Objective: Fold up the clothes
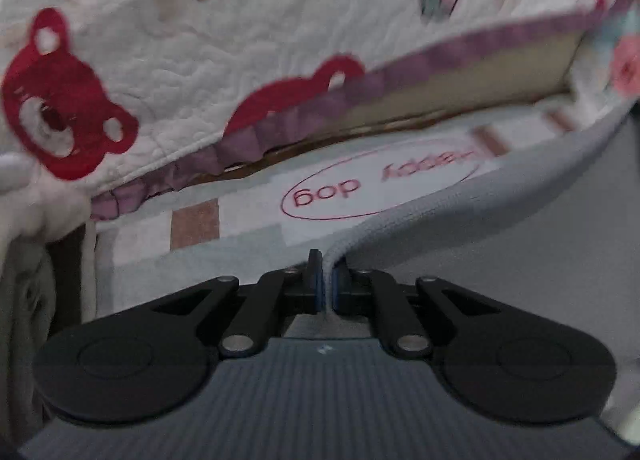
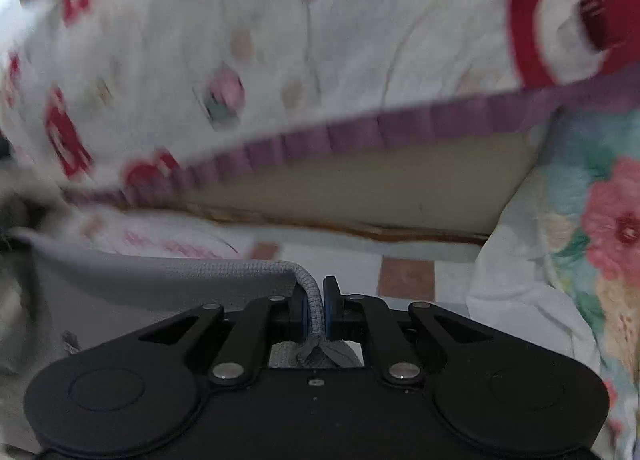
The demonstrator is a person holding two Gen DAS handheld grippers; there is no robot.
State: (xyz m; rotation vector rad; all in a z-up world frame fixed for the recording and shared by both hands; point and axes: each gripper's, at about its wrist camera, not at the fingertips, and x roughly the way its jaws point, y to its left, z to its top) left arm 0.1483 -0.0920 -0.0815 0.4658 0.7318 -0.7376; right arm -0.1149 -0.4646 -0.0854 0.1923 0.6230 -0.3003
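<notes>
A grey garment [image 1: 500, 227] with a ribbed hem stretches between my two grippers. My left gripper [image 1: 327, 280] is shut on its edge, and the cloth runs off to the right in the left wrist view. My right gripper [image 2: 316, 308] is shut on the ribbed grey hem [image 2: 224, 268], and the cloth runs off to the left in the right wrist view. The garment is held above a light sheet [image 1: 240, 227] printed with a red oval and lettering. Most of the garment is out of view.
A white quilt [image 1: 200, 71] with red bear prints and a purple frilled edge lies beyond, also in the right wrist view [image 2: 320, 39]. A tan board [image 2: 380, 187] shows under its edge. A floral cloth [image 2: 592, 219] lies at the right. Pale clothing [image 1: 24, 260] sits at the left.
</notes>
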